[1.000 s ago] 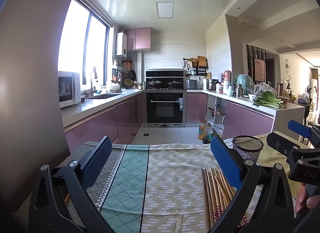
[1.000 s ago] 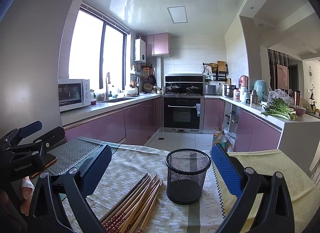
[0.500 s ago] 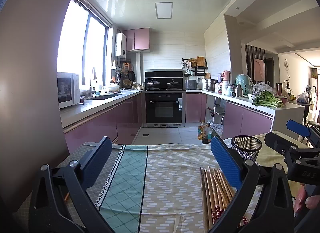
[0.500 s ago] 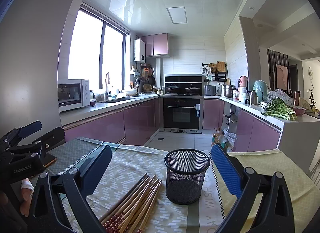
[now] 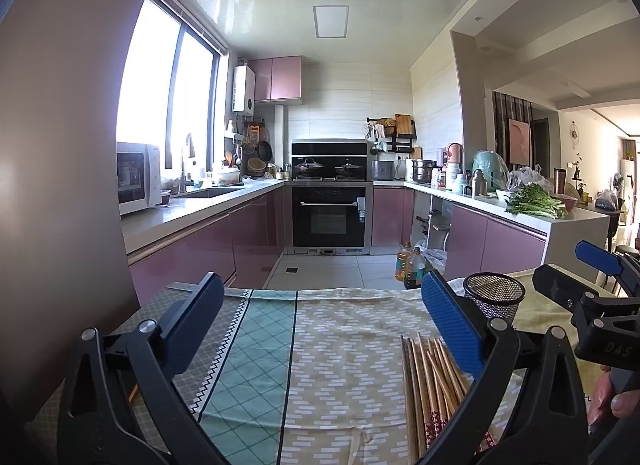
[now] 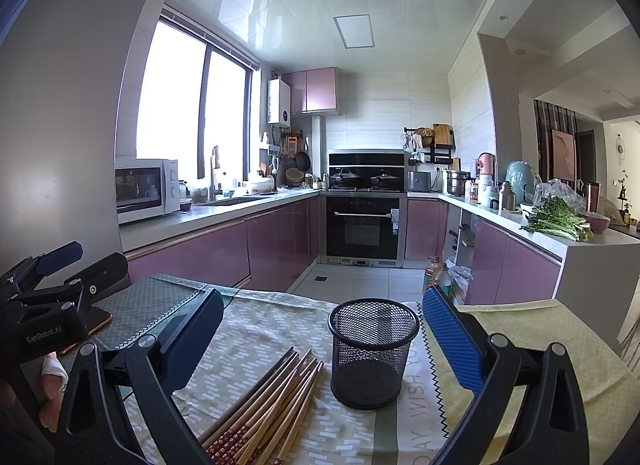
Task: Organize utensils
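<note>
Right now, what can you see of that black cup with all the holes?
The cup is a round holder of black wire mesh with a solid rim and base. It stands upright and empty on the tablecloth, open end up. The chopsticks lie beside it on the cloth, just apart from it. Neither gripper touches it. In the left wrist view only its top shows.

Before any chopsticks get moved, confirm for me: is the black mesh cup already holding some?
No, the mesh cup stands upright and bare inside, while the chopsticks all lie bundled on the tablecloth beside it.
</note>
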### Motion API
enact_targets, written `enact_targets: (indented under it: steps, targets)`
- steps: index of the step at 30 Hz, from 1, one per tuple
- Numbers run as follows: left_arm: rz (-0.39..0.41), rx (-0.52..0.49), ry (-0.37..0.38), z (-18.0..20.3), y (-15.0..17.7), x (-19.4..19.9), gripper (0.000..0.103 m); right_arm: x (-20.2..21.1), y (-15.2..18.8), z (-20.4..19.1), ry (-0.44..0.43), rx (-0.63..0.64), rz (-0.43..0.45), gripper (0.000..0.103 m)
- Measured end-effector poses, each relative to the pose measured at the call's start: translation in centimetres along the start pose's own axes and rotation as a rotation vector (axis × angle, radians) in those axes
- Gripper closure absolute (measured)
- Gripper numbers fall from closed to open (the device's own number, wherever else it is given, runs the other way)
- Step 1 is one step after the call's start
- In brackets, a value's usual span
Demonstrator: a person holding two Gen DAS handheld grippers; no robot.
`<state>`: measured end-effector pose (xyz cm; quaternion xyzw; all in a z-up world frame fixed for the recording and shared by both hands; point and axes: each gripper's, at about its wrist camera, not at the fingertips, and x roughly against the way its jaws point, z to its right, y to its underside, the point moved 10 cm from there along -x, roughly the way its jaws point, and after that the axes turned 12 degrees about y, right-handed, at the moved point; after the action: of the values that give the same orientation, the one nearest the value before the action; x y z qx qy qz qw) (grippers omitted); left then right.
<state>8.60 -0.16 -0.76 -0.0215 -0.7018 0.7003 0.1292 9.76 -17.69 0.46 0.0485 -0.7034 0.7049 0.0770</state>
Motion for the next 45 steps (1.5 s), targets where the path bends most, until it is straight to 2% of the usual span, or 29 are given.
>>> enact_targets:
  steps: [45]
  targets:
    - [-0.012, 0.005, 0.010, 0.26, 0.29, -0.41, 0.006, -0.39, 0.44, 0.18, -0.014, -0.008, -0.018, 0.007]
